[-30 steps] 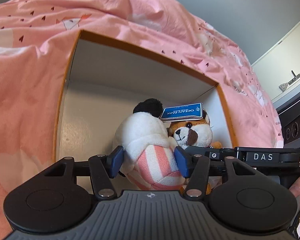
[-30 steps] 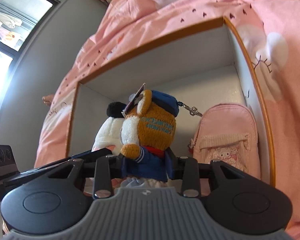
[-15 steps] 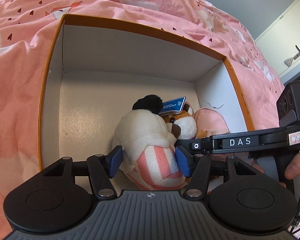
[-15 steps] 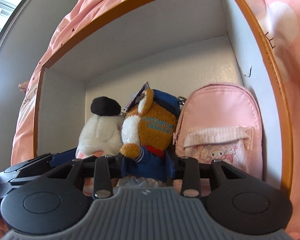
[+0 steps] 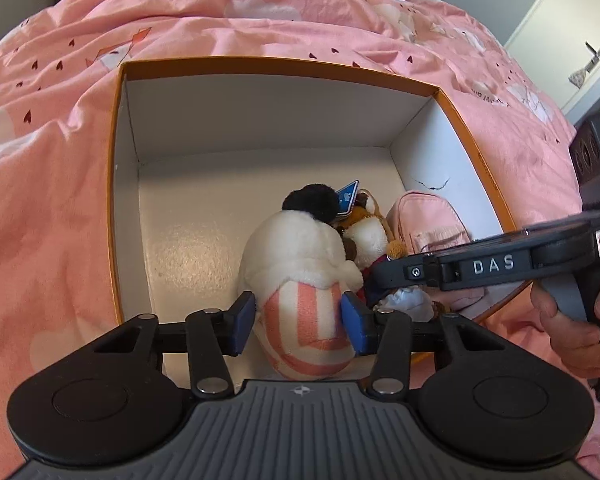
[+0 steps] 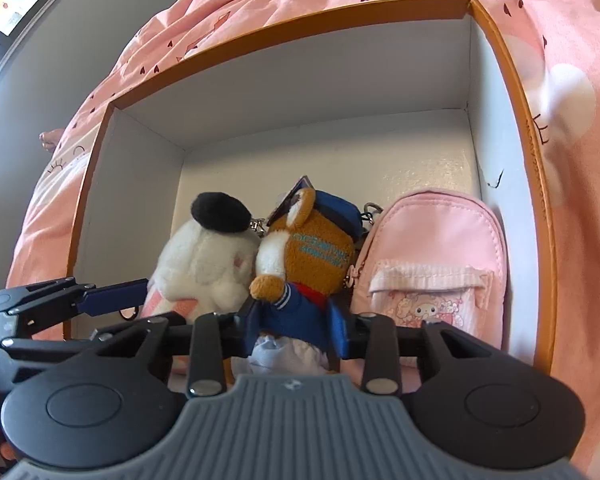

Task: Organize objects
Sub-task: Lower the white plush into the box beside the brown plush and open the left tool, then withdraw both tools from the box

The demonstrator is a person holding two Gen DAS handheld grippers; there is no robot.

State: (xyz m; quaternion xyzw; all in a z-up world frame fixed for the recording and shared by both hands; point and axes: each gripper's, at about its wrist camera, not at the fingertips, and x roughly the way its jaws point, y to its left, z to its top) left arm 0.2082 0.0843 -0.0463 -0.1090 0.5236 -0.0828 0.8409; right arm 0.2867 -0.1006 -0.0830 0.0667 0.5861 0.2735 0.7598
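Note:
My left gripper (image 5: 298, 322) is shut on a white plush with a black hat and pink-striped clothes (image 5: 304, 264), held inside an orange-rimmed white box (image 5: 116, 168). My right gripper (image 6: 294, 330) is shut on a brown plush in a blue uniform and cap (image 6: 312, 256), also low in the box (image 6: 512, 92). The two plushes touch side by side. A pink mini backpack (image 6: 432, 276) lies against the box's right wall, touching the brown plush; it also shows in the left wrist view (image 5: 428, 220). The white plush (image 6: 204, 264) shows in the right wrist view.
The box sits on a pink bedspread (image 5: 260, 12) with small heart prints. The box floor to the left of the white plush (image 5: 188, 240) is bare. A white door (image 5: 572, 40) stands at far right. A hand (image 5: 568, 320) holds the right gripper's handle.
Both grippers have moved down into the box with their plushes. The plushes now sit lower, close to the box floor beside the pink backpack.

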